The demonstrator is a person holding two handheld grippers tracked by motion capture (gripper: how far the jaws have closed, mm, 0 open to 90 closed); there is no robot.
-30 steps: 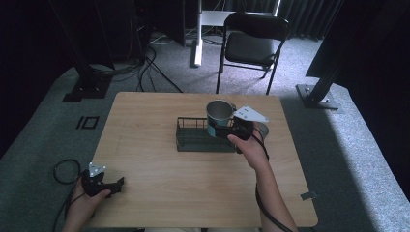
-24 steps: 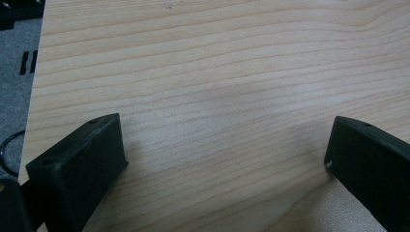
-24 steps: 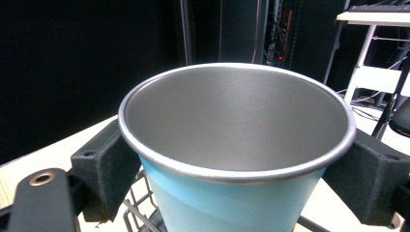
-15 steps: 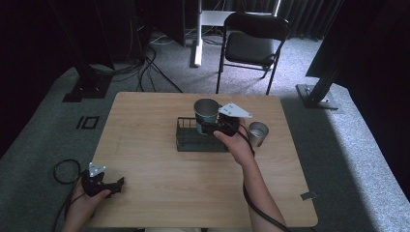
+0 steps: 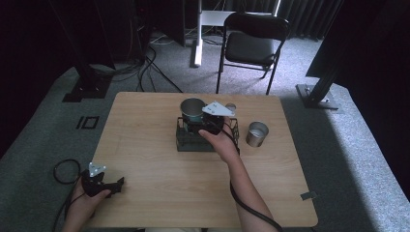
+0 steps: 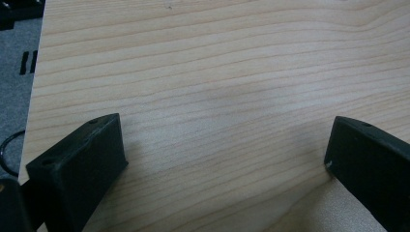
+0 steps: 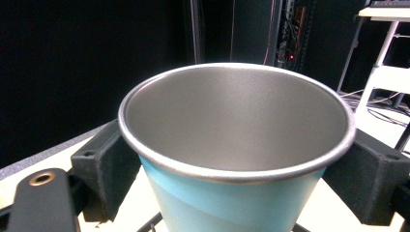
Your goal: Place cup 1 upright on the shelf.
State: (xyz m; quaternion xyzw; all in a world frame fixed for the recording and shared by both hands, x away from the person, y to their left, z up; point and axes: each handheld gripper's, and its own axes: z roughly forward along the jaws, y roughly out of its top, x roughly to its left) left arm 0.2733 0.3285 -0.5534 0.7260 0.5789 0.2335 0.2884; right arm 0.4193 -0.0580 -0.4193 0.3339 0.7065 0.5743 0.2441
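My right gripper (image 5: 197, 120) is shut on a metal cup (image 5: 192, 109) with a light blue outside, and holds it upright over the back left part of a dark wire rack (image 5: 193, 144) at the table's middle. In the right gripper view the cup (image 7: 232, 145) sits between the two black jaws, which press on its sides below the rim; its inside is bare. My left gripper (image 5: 115, 184) rests at the table's near left corner in a hand. Its jaws (image 6: 227, 164) stand wide apart over bare wood.
A second, plain metal cup (image 5: 256, 133) stands on the wooden table (image 5: 145, 145) just right of the rack. A small round metal thing (image 5: 231, 106) shows behind the rack. A black folding chair (image 5: 254, 43) and cables lie beyond the far edge.
My right gripper has carried the blue cup leftward, from above the rack's right end to its back left. The plain cup on the right came into sight. The left gripper stayed put.
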